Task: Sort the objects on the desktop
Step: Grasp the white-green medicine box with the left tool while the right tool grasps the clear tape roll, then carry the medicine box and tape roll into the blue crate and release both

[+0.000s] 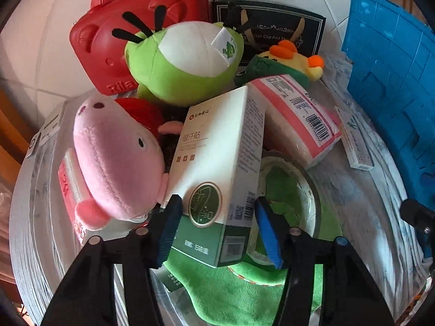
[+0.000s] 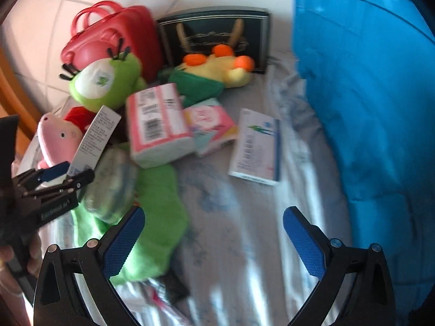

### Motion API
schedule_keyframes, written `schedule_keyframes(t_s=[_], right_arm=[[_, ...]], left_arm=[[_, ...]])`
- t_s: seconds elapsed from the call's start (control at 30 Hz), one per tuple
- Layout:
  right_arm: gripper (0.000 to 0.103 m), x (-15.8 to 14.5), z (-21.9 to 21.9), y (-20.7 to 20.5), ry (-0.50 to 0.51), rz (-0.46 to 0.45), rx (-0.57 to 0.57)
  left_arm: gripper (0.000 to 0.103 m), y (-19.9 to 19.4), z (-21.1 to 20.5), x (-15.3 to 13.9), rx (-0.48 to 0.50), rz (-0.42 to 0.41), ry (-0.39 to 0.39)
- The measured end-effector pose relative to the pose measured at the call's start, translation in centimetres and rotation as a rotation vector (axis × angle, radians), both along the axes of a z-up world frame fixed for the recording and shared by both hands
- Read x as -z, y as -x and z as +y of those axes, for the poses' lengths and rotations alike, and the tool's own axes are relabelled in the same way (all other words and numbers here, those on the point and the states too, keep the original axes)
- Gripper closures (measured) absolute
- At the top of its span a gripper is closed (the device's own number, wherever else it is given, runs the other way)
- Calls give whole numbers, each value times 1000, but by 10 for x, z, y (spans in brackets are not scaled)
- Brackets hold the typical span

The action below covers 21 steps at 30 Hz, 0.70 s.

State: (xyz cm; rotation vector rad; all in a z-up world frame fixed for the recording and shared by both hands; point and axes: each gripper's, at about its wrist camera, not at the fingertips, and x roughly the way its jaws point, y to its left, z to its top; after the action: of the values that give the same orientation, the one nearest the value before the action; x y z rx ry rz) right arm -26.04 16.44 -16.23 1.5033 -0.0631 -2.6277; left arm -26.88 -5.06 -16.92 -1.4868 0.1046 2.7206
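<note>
Counted around the tall white and green box [image 1: 217,174], the one landmark here.

Plush toys: three. A pink pig [image 1: 117,160] lies just left of the box, a green big-eyed one [image 1: 185,62] behind it, and a yellow duck in green [image 1: 288,62] behind and to its right.

Cartons: three. These are the box itself, a flat white carton with a blue edge [image 2: 255,146] well to its right, and a small pink carton [image 2: 209,125] between them.

Tissue packs in pink wrap: one [image 1: 296,116], just right of the box.

Red handled cases: one [image 1: 130,32], behind it.

Dark framed boxes: one [image 1: 272,27], behind it.

Blue crates: one [image 1: 391,81], far right.

Green cloths: one [image 1: 244,293], under its near end.
</note>
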Motion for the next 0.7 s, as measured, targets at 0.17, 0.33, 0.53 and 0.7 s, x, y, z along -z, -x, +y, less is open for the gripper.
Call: schedule_keyframes(t_s=[0.17,0.33,0.53,0.7], right_arm=[[0,7,-39,9,43,-21,-85],[8,19,-66,10,56,-55,-146],[41,34,-84,26,57,-97,-166],[61,49,-95,37,56,-132,-174]], left_arm=[[64,-35,-34,-17,-66,21,0],[64,-34,-67,-2,-162,-37,1],[64,-16,-77,15,-202,-69,-98],[69,-12,-67,21,-176,-81,-62]])
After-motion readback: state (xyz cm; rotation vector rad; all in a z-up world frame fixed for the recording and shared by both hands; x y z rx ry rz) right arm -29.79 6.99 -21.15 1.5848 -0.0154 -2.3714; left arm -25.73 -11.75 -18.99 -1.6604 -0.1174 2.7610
